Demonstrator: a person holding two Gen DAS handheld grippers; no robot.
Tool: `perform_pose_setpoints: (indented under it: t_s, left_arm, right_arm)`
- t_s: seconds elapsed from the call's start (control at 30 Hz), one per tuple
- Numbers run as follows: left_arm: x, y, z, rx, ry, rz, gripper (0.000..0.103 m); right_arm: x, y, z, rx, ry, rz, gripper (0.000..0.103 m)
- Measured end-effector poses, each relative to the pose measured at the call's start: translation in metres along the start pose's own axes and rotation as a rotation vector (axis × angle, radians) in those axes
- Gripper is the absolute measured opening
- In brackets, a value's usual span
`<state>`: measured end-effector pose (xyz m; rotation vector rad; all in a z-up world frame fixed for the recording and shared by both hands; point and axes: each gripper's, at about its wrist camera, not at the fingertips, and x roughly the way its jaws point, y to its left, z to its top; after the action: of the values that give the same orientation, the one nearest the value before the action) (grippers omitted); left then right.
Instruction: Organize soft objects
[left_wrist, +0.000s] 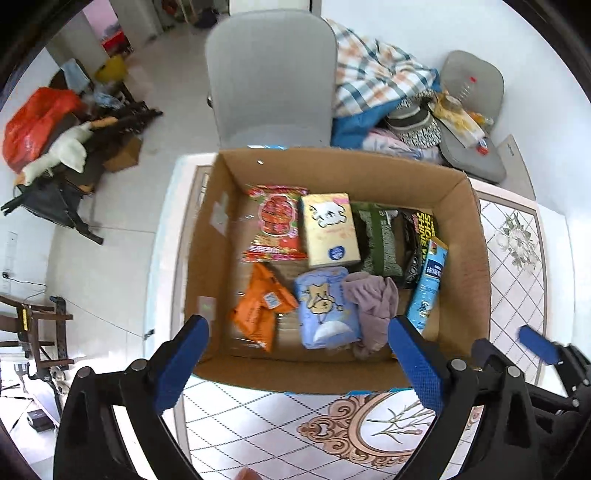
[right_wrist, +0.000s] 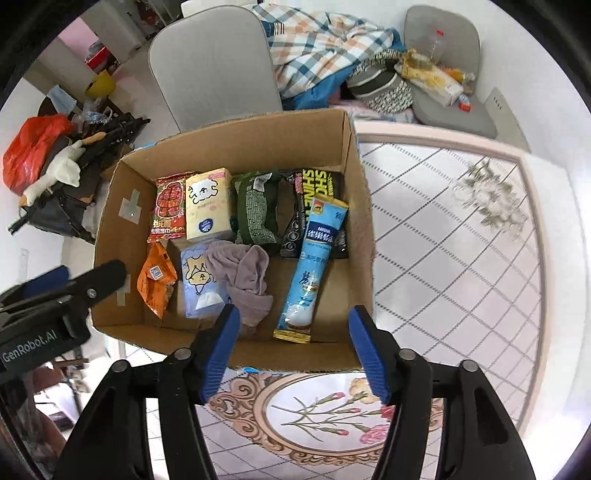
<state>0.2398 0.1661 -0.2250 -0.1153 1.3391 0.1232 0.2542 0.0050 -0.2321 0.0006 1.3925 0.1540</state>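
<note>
While both wrist views look steeply down into the cardboard box (right_wrist: 362, 229), I can read the layout clearly. My left gripper (left_wrist: 299, 365) stands wide with nothing between its jaws, and my right gripper (right_wrist: 295, 354) is spread fairly wide and also empty; both hang above the box's near rim, on the patterned surface (right_wrist: 461, 258).

Inside, the packets sit in a back row: a red snack packet (right_wrist: 168, 206) at the left, a yellow tissue pack (right_wrist: 208, 203) touching it, a green pouch (right_wrist: 256, 210), then a black packet (right_wrist: 317, 184) at the right wall. I judge that row is laid side by side to keep flat goods compact. In front lie an orange packet (right_wrist: 155, 277), a blue tissue pack (right_wrist: 195, 280) and a crumpled mauve cloth (right_wrist: 247, 280) draped partly over that pack. A long blue sachet (right_wrist: 314, 266) lies lengthwise, its far end over the black packet.

The cloth looks loosely dropped, not folded, so I judge it may want tidying. The front right corner of the box floor is bare, leaving room for more.
</note>
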Motion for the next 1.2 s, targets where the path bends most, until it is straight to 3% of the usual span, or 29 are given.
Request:
perform_pose_setpoints:
  t_s: [0.07, 0.23, 0.57, 0.8, 0.9, 1.2]
  left_arm:
    - [-0.006, 0.002, -0.004, -0.005, -0.014, 0.008, 0.099]
    - [-0.017, 0.006, -0.014, -0.01, -0.038, 0.012, 0.1]
    - [-0.073, -0.002, -0.032, 0.013, -0.127, 0.019, 0.1]
    - [-0.157, -0.009, -0.06, 0.019, -0.26, -0.003, 0.1]
    - [-0.186, -0.01, -0.074, 0.013, -0.306, -0.009, 0.1]
    - [-0.238, -0.015, -0.105, 0.034, -0.346, -0.034, 0.1]
  right_arm:
    - [-0.007, 0.0, -0.002, -0.001, -0.022, -0.014, 0.094]
    - [-0.015, -0.004, -0.004, 0.006, -0.035, -0.058, 0.103]
    - [-0.055, -0.005, -0.018, -0.002, -0.103, -0.067, 0.103]
    - [-0.142, -0.007, -0.05, -0.016, -0.243, -0.036, 0.103]
    - [-0.186, -0.011, -0.069, -0.012, -0.319, -0.064, 0.103]
    - [-0.269, -0.006, -0.117, -0.034, -0.424, -0.074, 0.103]
